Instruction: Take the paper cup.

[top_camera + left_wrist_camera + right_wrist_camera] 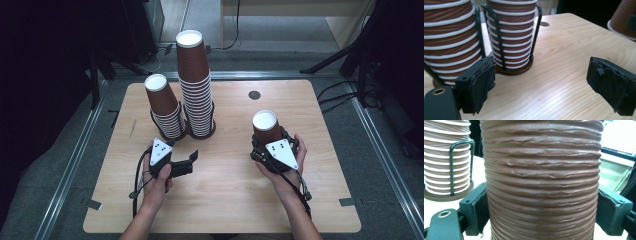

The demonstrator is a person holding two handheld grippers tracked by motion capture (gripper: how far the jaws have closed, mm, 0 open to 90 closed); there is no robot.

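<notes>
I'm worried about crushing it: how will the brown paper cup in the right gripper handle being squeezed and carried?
The cup is probably light and thin-walled; its ribbed sides already look wrinkled between the right gripper pads, so harder squeezing may dent it. The ridges likely resist slipping.

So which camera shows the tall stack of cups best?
The high view: the tall cup stack shows whole, from white top to wire holder. The left gripper view shows just its lower rings; the right gripper view shows a stack's bottom at the left edge, which one unclear.
</notes>
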